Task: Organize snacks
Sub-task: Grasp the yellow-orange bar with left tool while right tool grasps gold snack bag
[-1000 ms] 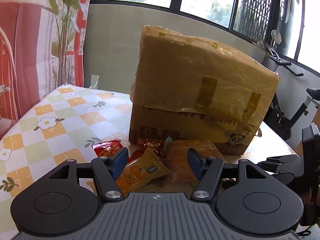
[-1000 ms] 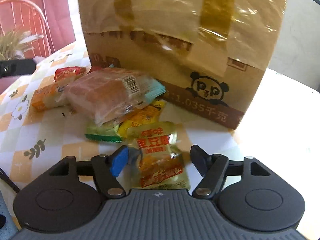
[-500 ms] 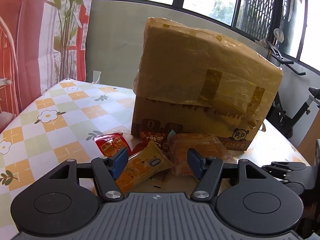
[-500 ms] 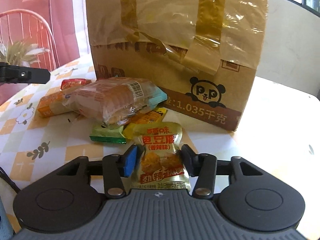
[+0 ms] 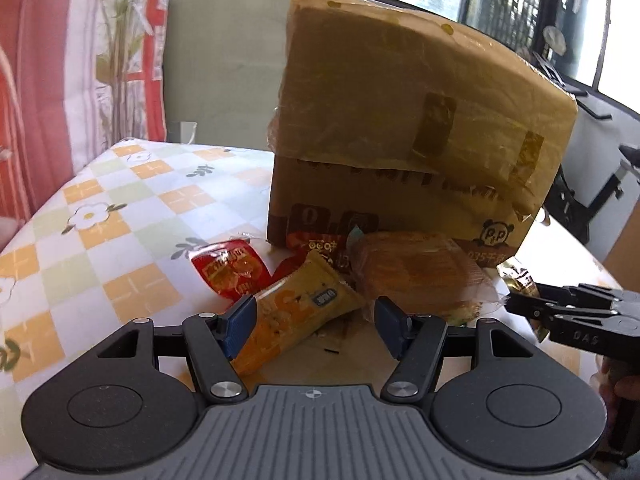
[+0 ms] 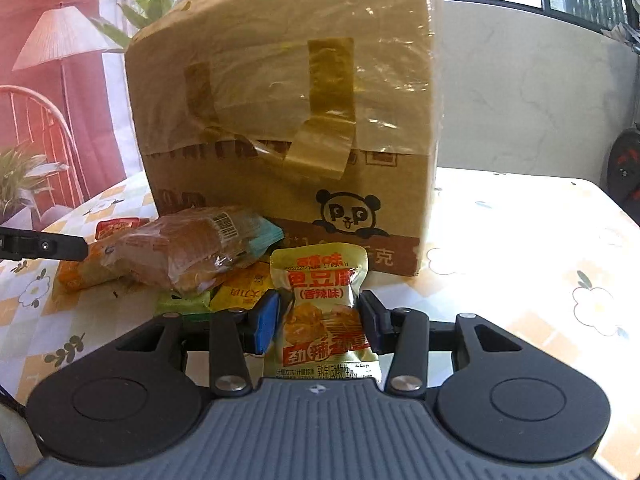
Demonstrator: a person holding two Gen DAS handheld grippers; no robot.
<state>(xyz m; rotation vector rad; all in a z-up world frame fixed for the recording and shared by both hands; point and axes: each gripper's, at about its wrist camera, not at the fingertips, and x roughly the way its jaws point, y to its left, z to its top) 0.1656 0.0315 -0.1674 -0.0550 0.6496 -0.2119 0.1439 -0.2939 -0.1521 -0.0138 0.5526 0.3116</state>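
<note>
Right gripper [image 6: 318, 322] has just been closing and now pinches the gold tofu-snack pouch [image 6: 320, 304] between its pads; a second ago the pouch lay flat on the table between wide jaws, now it stands up off the cloth in front of the cardboard box [image 6: 288, 128], just off the box's panda-logo corner. So the first pick looks secured and the next step is probably carrying it to wherever the snacks get sorted. Left gripper [image 5: 312, 322] is half-wide and holds nothing; the orange wrapped bar [image 5: 296, 308] lies under and between its fingers, untouched as far as I can tell. Rest of the pile sits against the box's front face: bread in clear wrap [image 6: 188, 248], red pouch [image 5: 230, 270] off the box's left corner, green and yellow packets [image 6: 216, 300] under the bread. Open room: bare tablecloth [image 6: 520, 272] right of the box, and checked cloth left of it. Table edge right of the box is near, so the carry is best kept inward. The box is tall, so reaching over it means a lift.
</note>
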